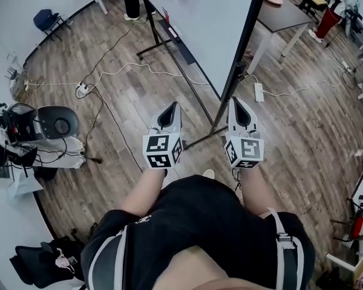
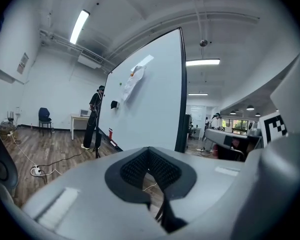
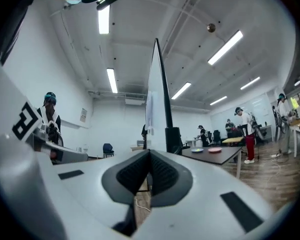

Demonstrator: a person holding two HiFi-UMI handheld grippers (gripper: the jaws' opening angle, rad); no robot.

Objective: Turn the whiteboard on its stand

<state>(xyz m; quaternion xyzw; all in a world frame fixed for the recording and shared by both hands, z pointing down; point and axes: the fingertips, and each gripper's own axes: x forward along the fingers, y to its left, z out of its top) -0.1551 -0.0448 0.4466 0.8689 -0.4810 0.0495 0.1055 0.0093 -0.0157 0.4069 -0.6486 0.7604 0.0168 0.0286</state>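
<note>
Jaws closed (left gripper (image 1: 172,107), right gripper (image 1: 236,103))

Bright ceiling tubes (image 2: 80,26), fisheye-warped edges

A lab room: whiteboard (image 1: 209,26), tables (image 1: 284,17), floor power strip (image 1: 259,92), strip lights (image 2: 80,26).

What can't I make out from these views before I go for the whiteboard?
- Whiteboard top: head view, cut off by the upper edge.
- Its face: right gripper view shows it edge-on only.
- Stand, lower post and near foot: both gripper views, largely covered by the bodies of the left claw and right claw.
- Paper on the board: left gripper view, too small to read.
- Any pivot lock: no view shows one.
</note>
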